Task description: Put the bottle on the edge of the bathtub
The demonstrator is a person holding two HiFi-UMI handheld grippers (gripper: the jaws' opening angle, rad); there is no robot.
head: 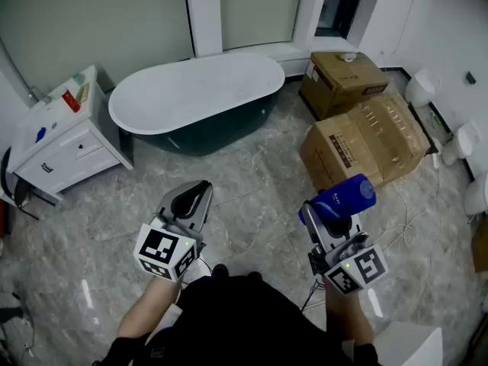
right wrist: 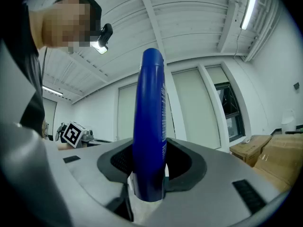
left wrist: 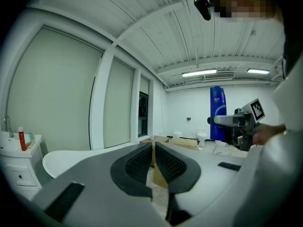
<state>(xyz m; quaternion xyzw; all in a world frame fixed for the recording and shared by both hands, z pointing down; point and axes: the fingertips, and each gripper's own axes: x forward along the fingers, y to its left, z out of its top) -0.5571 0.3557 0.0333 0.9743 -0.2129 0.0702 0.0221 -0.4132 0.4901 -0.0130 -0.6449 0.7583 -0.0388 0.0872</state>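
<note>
Clamping the blue bottle (right wrist: 149, 126) upright btwn its jaws, the right hand-held gripper (head: 333, 218) hangs over the marble floor (head: 252, 181), near cardboard boxes (head: 366, 139). Left hand-held gripper (head: 192, 200) is closed, nothing in it. Bathtub (head: 130, 124) stands well ahead, apart from both, w/ a white cabinet (head: 65, 139) just left of it.

Left gripper (left wrist: 154, 149) fills the view from 6 o'clock, jaws pretty much pinched together with nothing in them. The white bathtub (left wrist: 71, 159) sits around 8 o'clock, with a red bottle (left wrist: 21, 138) on the white cabinet (left wrist: 14, 167) at 9. Over at 3 o'clock the right gripper (left wrist: 225, 121) clamps a tall blue bottle (left wrist: 217, 103) upright. Cardboard boxes (left wrist: 173, 142) lie just past the jaw tips.
</note>
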